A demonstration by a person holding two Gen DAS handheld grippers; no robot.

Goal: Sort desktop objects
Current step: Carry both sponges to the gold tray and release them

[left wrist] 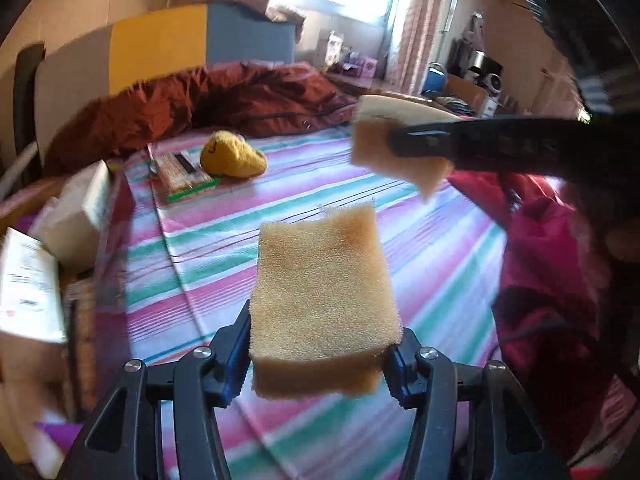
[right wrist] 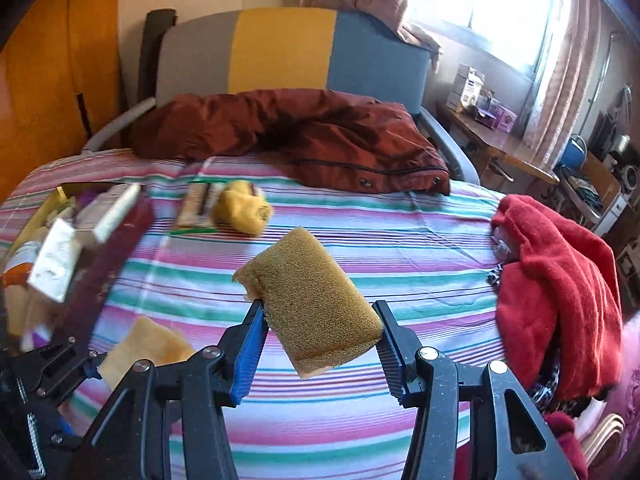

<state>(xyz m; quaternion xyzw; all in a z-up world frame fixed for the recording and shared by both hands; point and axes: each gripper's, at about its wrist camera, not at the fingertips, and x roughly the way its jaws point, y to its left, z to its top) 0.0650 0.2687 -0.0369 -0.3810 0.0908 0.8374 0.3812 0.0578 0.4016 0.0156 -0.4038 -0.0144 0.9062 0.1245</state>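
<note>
Both grippers — left, right — each pinch a sponge above striped cloth; yellow toy and box far left.

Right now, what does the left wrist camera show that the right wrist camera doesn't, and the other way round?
Only the left wrist view shows the right claw from the side, reaching in shut on its sponge. Only the right wrist view shows the red sweater and the open box of packages at left. Both show the left claw shut on its own sponge, the striped sheet, the yellow plush toy and the rust-red jacket.
</note>
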